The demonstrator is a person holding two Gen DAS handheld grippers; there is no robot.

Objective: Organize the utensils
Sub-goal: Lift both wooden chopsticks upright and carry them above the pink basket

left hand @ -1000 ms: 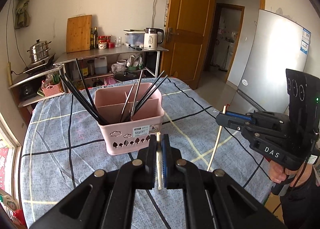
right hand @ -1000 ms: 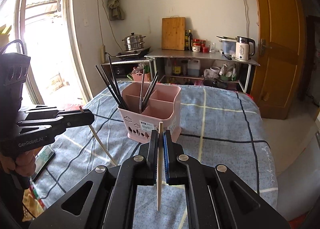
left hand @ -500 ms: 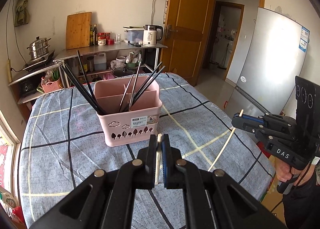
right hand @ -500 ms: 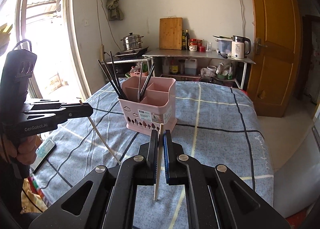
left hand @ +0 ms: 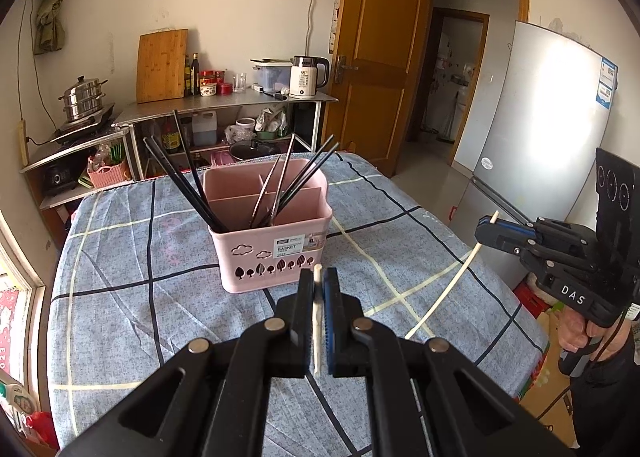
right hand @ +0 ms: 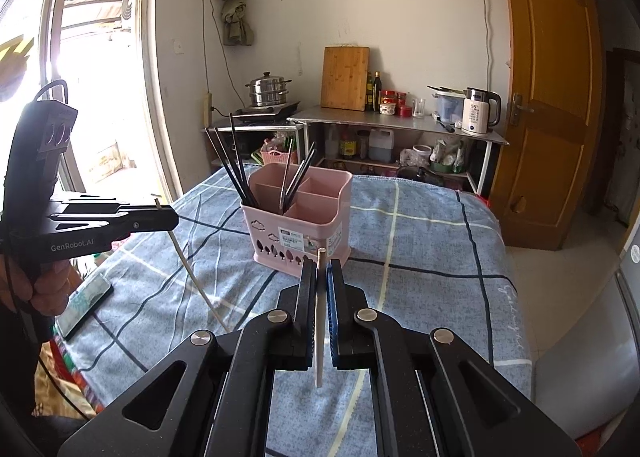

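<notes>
A pink divided utensil basket [left hand: 272,233] [right hand: 298,223] stands on the checked blue tablecloth. It holds several black chopsticks [left hand: 180,181] and metal ones [left hand: 280,185]. My left gripper [left hand: 319,289] is shut on a white chopstick [left hand: 317,321], held above the table in front of the basket. It shows from the side in the right wrist view [right hand: 172,217], the stick [right hand: 196,281] slanting down. My right gripper [right hand: 321,273] is shut on another white chopstick [right hand: 319,329]. In the left wrist view it [left hand: 486,227] is to the right with its stick [left hand: 444,293].
The table's right edge [left hand: 516,305] drops toward a silver fridge [left hand: 540,129]. A phone [right hand: 84,309] lies near the table's left edge. Metal shelves [right hand: 396,129] with a kettle, cutting board and pots stand against the back wall by a wooden door [right hand: 548,97].
Both grippers have drawn back and up from the basket, each keeping its white chopstick. The basket looks smaller and farther now.
</notes>
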